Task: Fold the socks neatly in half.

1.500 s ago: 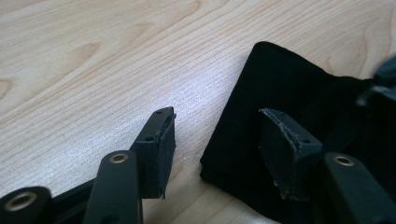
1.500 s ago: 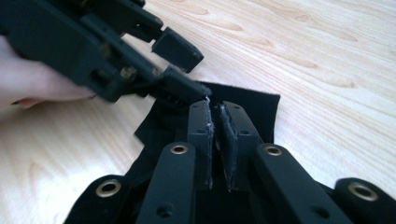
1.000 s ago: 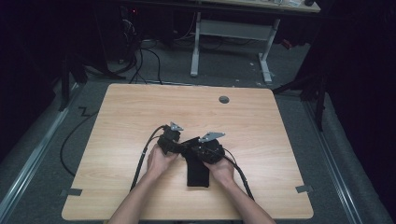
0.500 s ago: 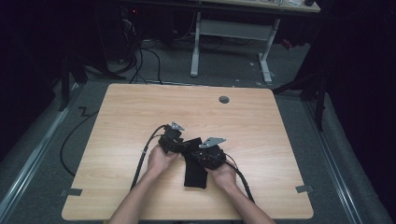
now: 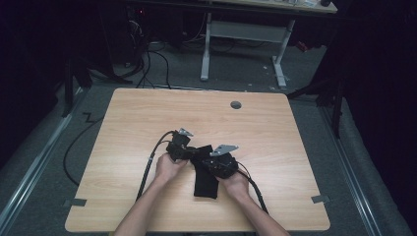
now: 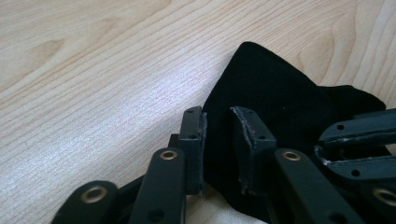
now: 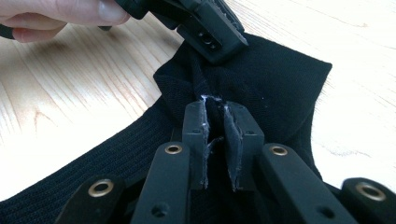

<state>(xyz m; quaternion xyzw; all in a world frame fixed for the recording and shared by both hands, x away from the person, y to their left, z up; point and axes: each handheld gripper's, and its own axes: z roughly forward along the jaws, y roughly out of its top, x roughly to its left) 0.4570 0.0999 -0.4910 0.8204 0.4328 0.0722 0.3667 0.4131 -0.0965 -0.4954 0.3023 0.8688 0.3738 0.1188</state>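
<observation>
A black sock lies on the wooden table, its ribbed length running toward the person. Both hands meet at its far end. My left gripper comes in from the left, and its jaws stand narrowly apart with black fabric between them. My right gripper is shut on a pinched fold of the sock. A raised ridge of fabric runs from that fold up to the left gripper. The right gripper also appears at the right edge of the left gripper view, resting on the sock.
A round cable hole sits near the table's far edge. Grey tape marks lie at the near corners. Each gripper's cable trails back toward the person. A desk frame and floor cables stand beyond the table.
My right gripper has slid slightly toward the person and settled lower onto the sock. The left gripper has barely moved.
</observation>
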